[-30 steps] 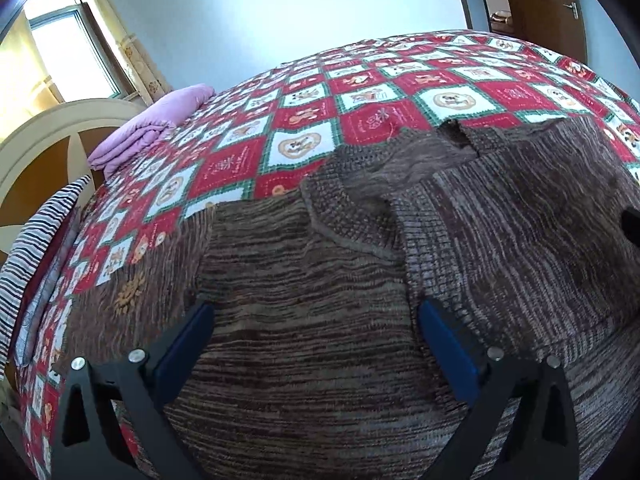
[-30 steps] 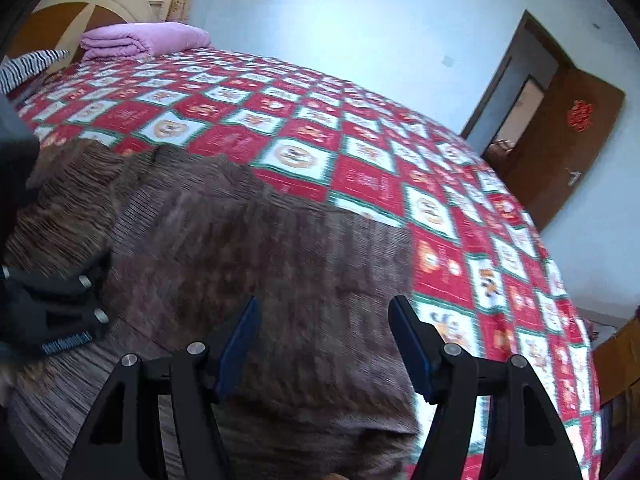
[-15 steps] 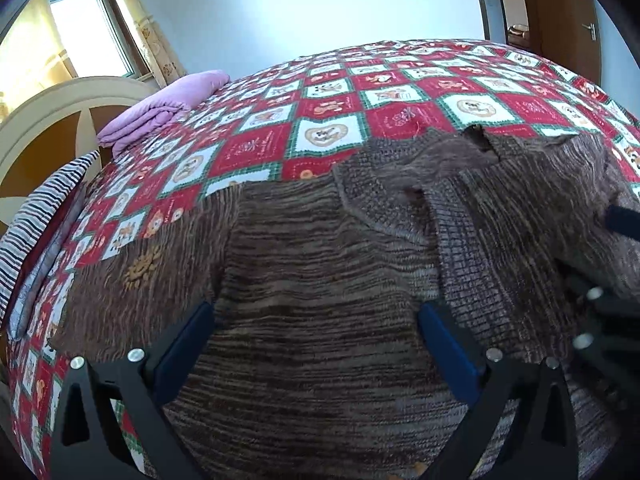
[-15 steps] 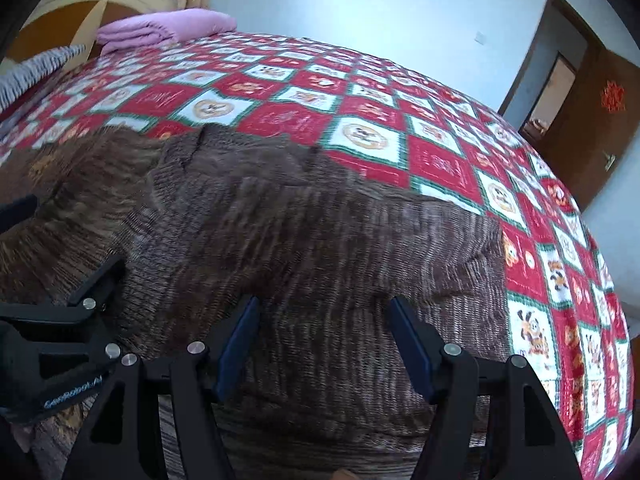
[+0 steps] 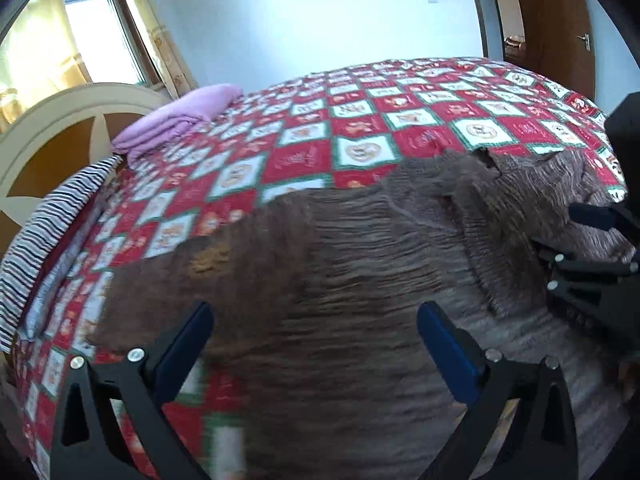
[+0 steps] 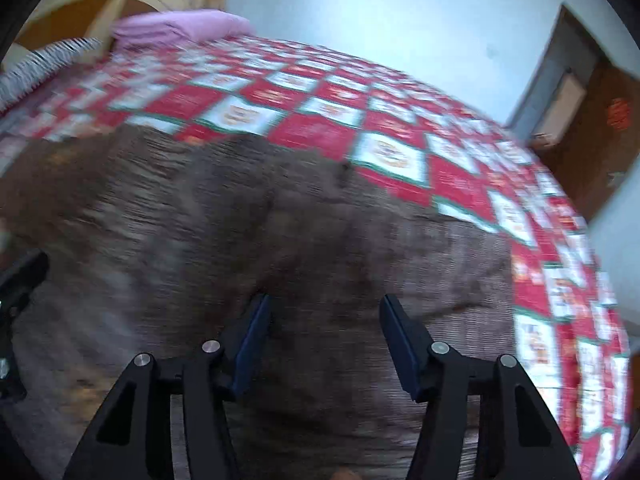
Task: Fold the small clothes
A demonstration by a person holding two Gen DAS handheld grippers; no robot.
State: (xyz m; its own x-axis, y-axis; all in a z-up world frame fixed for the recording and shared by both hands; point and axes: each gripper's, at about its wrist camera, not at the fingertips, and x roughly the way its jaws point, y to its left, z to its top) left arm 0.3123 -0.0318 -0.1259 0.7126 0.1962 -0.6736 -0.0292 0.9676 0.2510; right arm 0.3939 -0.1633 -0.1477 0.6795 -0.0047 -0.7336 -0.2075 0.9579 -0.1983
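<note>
Left gripper (image 5: 314, 326), jaws spread wide, hung over the left part of the brown knit sweater (image 5: 360, 280) with nothing between its pads. Right gripper (image 6: 325, 320), jaws apart though just narrowing, hovered over the sweater's right part, pinching nothing. The sweater lay flat on the red-and-white patchwork quilt (image 5: 304, 156); folded pink bedding (image 5: 180, 120) rested near the headboard (image 5: 60, 136).

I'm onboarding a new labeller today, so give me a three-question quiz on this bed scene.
1. True or false: the brown knit sweater lies spread on the checked quilt.
2. The folded pink blanket sits near: A) headboard B) door C) floor?
3. Fill in: the right gripper jaws are ___, pads apart over the knit.

Key: 1 true; 2 A; 3 open.
</note>
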